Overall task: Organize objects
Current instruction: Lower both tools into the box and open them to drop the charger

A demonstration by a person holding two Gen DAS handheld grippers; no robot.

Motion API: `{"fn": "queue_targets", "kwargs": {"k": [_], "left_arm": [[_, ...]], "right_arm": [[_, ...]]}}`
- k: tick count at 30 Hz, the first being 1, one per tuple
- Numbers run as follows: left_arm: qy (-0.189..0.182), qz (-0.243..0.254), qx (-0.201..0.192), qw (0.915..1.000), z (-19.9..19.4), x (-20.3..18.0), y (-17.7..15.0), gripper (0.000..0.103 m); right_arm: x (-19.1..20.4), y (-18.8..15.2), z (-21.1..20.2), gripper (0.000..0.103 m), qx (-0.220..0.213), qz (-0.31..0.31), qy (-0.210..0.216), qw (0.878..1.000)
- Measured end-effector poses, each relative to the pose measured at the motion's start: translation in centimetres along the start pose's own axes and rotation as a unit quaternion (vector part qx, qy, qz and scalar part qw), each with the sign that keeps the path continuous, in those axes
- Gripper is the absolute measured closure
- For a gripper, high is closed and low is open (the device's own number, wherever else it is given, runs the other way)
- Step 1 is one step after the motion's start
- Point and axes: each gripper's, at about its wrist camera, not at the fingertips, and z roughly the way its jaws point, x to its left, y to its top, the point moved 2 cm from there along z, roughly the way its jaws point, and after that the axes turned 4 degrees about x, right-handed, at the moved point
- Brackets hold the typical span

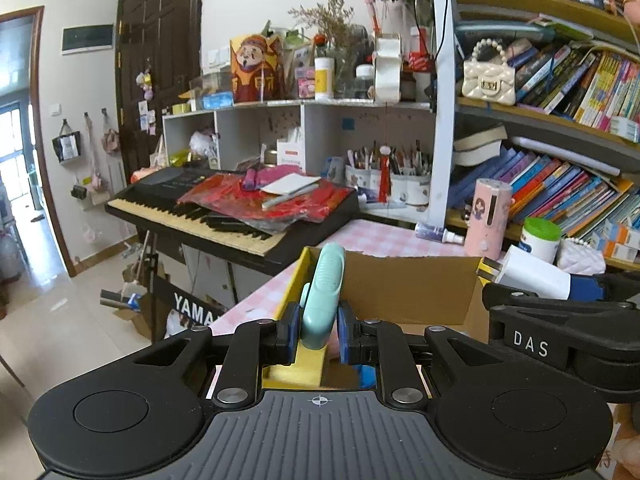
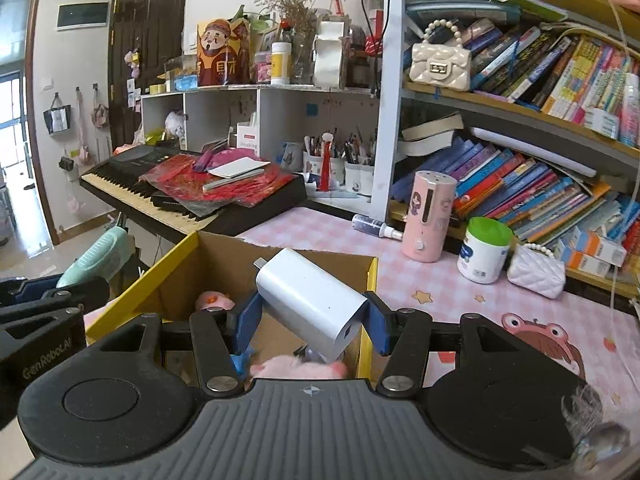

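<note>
Mint-green plastic gadget (image 1: 324, 296), slim and rounded, is clamped upright between the blue pads of the left gripper (image 1: 319, 330), held above the near edge of the open brown cardboard box with yellow flaps (image 2: 280, 256). Over on the right, the right gripper (image 2: 312, 320) is grasping a white rectangular wall charger (image 2: 310, 300), tilted, over the box's inside. Down in that box lies a pink plush toy (image 2: 214, 301). Box sits on the pink checked tablecloth (image 2: 440, 292).
</note>
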Motion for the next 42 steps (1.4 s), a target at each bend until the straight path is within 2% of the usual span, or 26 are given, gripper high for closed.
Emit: {"fn": "queue_targets", "kwargs": {"k": [12, 24, 36, 42], "left_arm": [[0.014, 0.02, 0.063, 0.9977, 6.2, -2.5, -0.2, 0.085], [0.025, 0.026, 0.119, 0.9922, 9.4, -3.1, -1.9, 0.085], [0.016, 0.014, 0.138, 0.9902, 10.6, -3.4, -2.4, 0.085], [0.029, 0.016, 0.138, 0.9899, 10.8, -3.4, -2.4, 0.085]], "right_arm": [[-1.9, 0.1, 6.7, 0.051, 0.051, -0.022, 0.025, 0.998], [-1.5, -0.9, 10.7, 0.051, 0.103, -0.066, 0.056, 0.991], [-0.5, -1.2, 12.2, 0.051, 0.119, -0.12, 0.081, 0.982], [-0.4, -1.2, 12.5, 0.051, 0.136, -0.128, 0.098, 0.978]]}}
